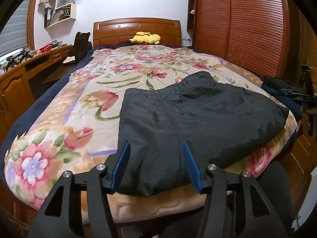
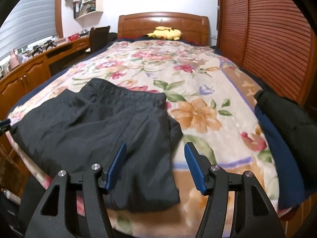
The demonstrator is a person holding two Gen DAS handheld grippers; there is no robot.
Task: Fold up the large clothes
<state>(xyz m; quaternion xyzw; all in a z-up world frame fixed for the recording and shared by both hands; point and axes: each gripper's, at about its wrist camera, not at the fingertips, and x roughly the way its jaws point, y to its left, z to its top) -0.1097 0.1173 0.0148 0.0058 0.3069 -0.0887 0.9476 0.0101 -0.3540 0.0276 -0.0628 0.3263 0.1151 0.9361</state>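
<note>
Here both hand-held grippers (image 1: 156, 144) (image 2: 155, 145) gape over black trousers (image 1: 198, 115).

The trousers (image 1: 190, 115) lie on the blanket (image 1: 83, 103) at the foot of the bed, waistband toward the headboard (image 1: 136, 27), with more clothes (image 2: 285, 130) to their right at the bed's edge. A plush (image 1: 144, 38) lies before the headboard. The desk (image 1: 29, 67) runs along the left, the wardrobe (image 1: 237, 27) along the right.
</note>
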